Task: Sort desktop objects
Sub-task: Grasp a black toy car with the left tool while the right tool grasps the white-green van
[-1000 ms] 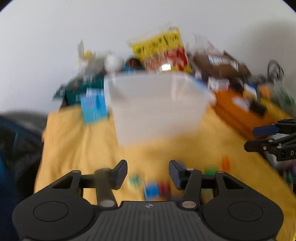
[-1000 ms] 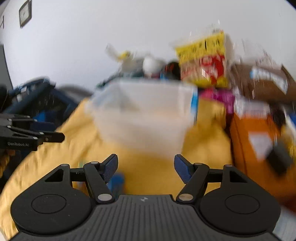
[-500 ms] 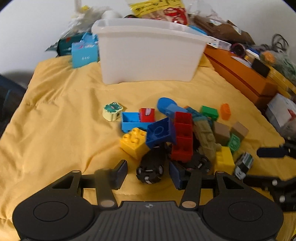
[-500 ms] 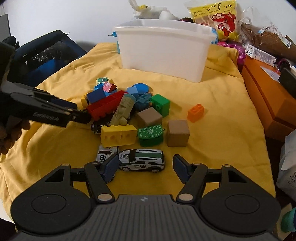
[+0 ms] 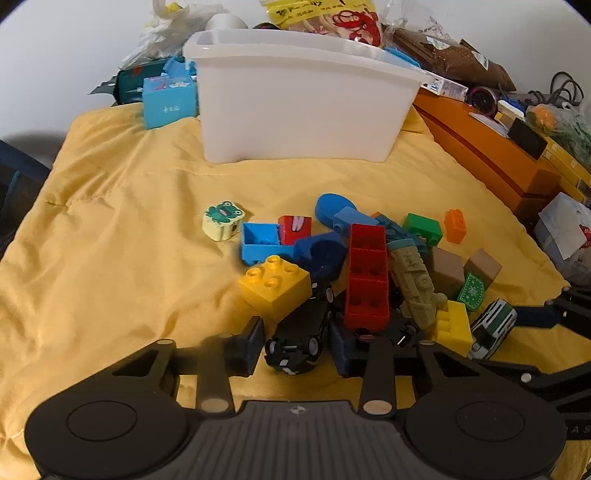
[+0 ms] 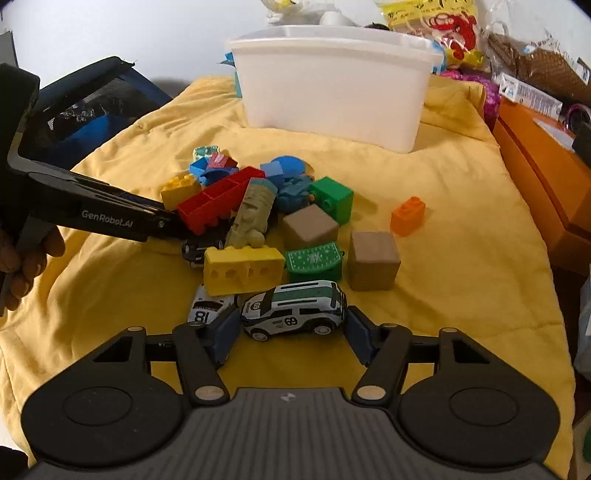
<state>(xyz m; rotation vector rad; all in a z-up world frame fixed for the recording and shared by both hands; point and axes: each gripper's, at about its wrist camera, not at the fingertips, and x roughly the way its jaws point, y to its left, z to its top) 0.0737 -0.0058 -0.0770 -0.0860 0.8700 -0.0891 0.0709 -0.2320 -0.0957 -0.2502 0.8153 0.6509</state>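
A pile of toy bricks and cars lies on a yellow cloth (image 5: 110, 258) in front of a white plastic bin (image 5: 303, 99). My left gripper (image 5: 297, 347) is open, with a black toy car (image 5: 299, 332) between its fingers. A long red brick (image 5: 367, 273) and a yellow brick (image 5: 275, 286) lie just beyond it. My right gripper (image 6: 291, 334) is open, its fingers on either side of a green and white toy car (image 6: 293, 310). A second white car marked 18 (image 6: 205, 310) lies by its left finger. The bin also shows in the right wrist view (image 6: 334, 85).
Orange boxes (image 5: 491, 147) line the right side. A blue carton (image 5: 168, 99) and snack bags (image 5: 325, 14) stand around the bin. Brown cubes (image 6: 373, 260), a green brick (image 6: 332, 197) and a small orange brick (image 6: 408, 216) lie right of the pile. A dark bag (image 6: 85, 110) sits left.
Both grippers have tilted down from the bin and moved in low over the pile. The left fingers now flank the black car, the right fingers the green and white car.
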